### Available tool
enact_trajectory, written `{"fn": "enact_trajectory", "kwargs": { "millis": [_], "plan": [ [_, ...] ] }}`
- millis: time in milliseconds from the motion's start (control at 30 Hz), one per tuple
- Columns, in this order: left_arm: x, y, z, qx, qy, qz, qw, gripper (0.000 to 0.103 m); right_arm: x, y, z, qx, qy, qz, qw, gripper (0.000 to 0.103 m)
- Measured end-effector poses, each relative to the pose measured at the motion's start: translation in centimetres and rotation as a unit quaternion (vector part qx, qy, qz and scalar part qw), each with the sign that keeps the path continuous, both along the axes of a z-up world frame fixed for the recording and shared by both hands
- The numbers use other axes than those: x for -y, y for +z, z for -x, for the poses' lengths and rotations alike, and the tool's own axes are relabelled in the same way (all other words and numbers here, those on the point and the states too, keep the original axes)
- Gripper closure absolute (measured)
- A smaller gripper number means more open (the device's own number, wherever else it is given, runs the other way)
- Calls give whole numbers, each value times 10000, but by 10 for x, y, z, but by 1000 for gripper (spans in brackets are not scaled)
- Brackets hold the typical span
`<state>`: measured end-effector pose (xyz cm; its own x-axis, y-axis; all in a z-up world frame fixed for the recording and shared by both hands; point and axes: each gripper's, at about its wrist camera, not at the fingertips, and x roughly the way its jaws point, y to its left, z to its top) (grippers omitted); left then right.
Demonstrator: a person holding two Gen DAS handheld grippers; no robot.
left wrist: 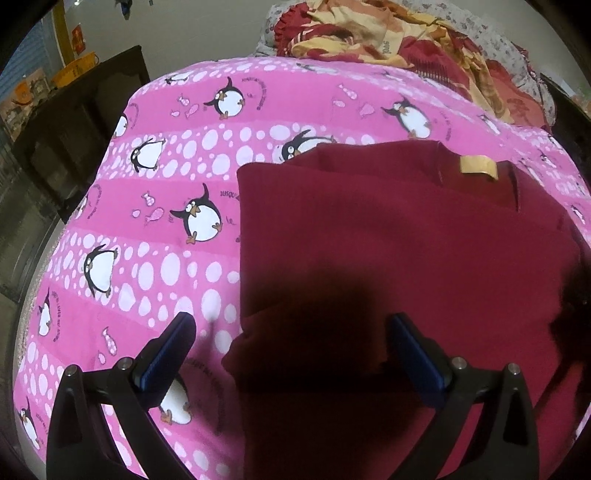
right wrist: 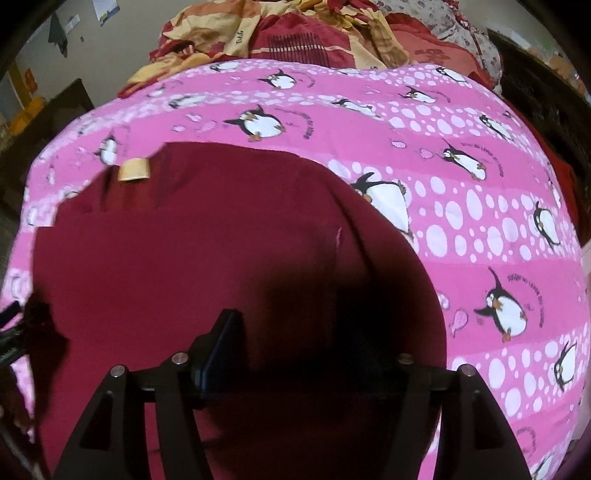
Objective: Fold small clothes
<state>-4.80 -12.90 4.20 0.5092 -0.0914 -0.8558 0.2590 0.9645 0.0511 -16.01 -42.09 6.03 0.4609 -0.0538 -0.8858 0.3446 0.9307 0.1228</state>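
Dark furniture: a dark wooden cabinet (left wrist: pixel 74 140) stood at the upper left of the left wrist view, beside the bed's edge.
Bed cover: a pink cotton sheet printed with penguins and white dots (left wrist: pixel 177 177) filled the middle of both views, spreading leftward in the left wrist view and rightward in the right wrist view (right wrist: pixel 461 229).
Left gripper: the black two-finger left gripper with blue pads (left wrist: pixel 291 354) sat at the bottom of its view, jaws spread wide and released, nothing pinched; its left finger hung over the pink sheet, its right finger over the garment.
Garment: a dark maroon cloth garment (left wrist: pixel 388 240) lay flat on the sheet, filling the centre and right of the left wrist view and the centre and left of the right wrist view (right wrist: pixel 192 240); its lower part was in deep shadow.
Label: a small tan rectangular tag (left wrist: pixel 478 168) lay on the garment near its far edge, upper right in the left view, upper left in the right view (right wrist: pixel 135 170).
Right gripper: the black right gripper (right wrist: pixel 317 354) stood over the shadowed garment, jaws apart and gripping nothing; its right finger was lost in the dark.
Bedding heap: a crumpled red and yellow blanket (right wrist: pixel 295 33) lay along the top of both views.
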Motion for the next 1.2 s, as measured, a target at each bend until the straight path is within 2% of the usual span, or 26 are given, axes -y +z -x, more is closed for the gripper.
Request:
{"fn": "enact_trajectory", "kwargs": {
  "millis": [133, 233, 500, 633, 767, 867, 1000, 1100, 1133, 1200],
  "plan": [
    [-1, 13, 16, 117, -172, 144, 9997, 0, -12, 29, 28, 327, 215, -165, 9991, 31],
    [1, 17, 29, 111, -323, 241, 9991, 0, -19, 39, 49, 398, 324, -220, 9984, 28],
    [-2, 15, 52, -29, -357, 303, 9989, 0, -25, 40, 92, 350, 354, -422, 9979, 27],
    [-11, 18, 71, -121, -459, 390, 9981, 0, -32, 38, 112, 372, 350, -686, 9963, 26],
    [-16, 26, 92, -46, -783, 356, 9963, 0, -47, 34, 133, 243, 602, -878, 9940, 25],
    [-19, 32, 105, 0, -905, 393, 9951, 0, -60, 28, 151, 155, 852, -1243, 9885, 25],
    [-19, 36, 118, -206, -1080, 716, 9914, 0, -82, 5, 162, -41, 1139, -1772, 9775, 25],
    [-13, 38, 131, -272, -1391, 725, 9872, 0, -95, -14, 156, -176, 1215, -1870, 9746, 26],
    [-11, 38, 135, -241, -1468, 690, 9865, 0, -96, -16, 153, -125, 1227, -1906, 9739, 27],
    [-11, 42, 142, -145, -1619, 609, 9848, 0, -98, -16, 139, -4, 1243, -2068, 9704, 40]
  ]
}}
